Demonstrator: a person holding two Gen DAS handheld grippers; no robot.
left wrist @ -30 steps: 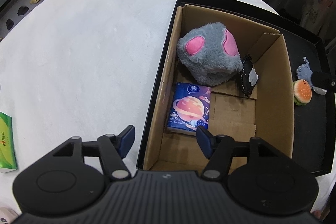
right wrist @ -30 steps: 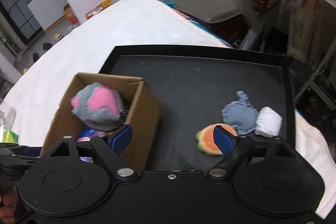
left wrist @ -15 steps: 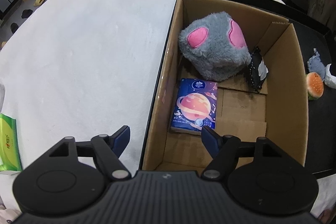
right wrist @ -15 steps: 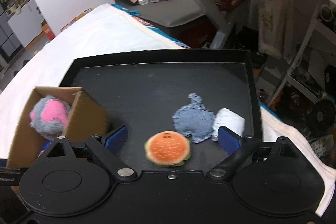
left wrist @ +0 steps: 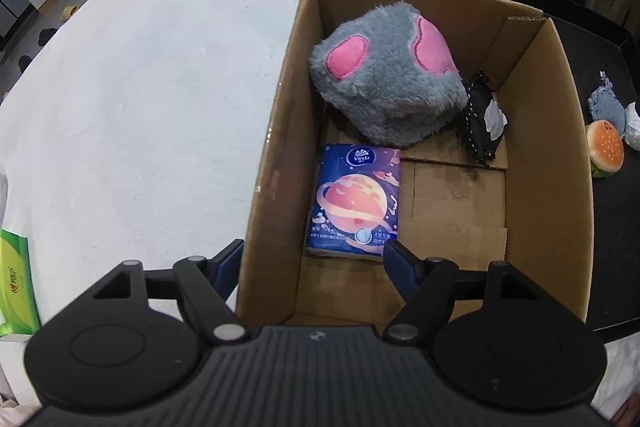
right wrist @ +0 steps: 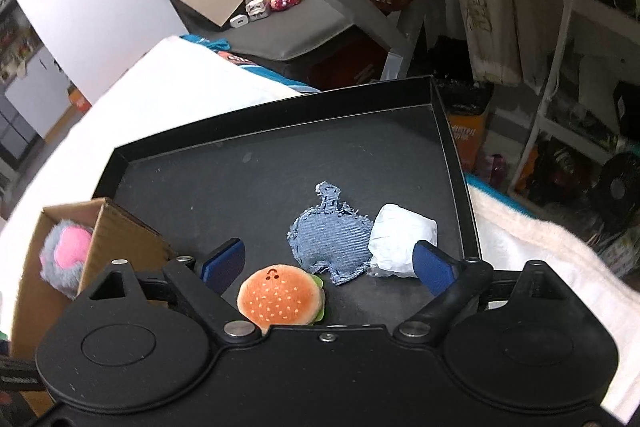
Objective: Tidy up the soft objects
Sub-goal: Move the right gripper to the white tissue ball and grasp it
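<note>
Grippers tilt downward: left gripper [left wrist: 314, 261] apart astride the box wall [left wrist: 272, 163]; right gripper [right wrist: 330, 265] closing, nothing clamped.

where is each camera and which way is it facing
Left wrist: sits on the left tongs, looking steeply down into the box holding a grey plush and tissue pack; its open fingers straddle the box's left wall.
Right wrist: sits on the right tongs, looking down and forward over the black tray at the burger, denim patch and white wad; its jaws are closing, pressing on nothing.
Shared: box, grey plush, tray, burger, denim patch, white wad.
</note>
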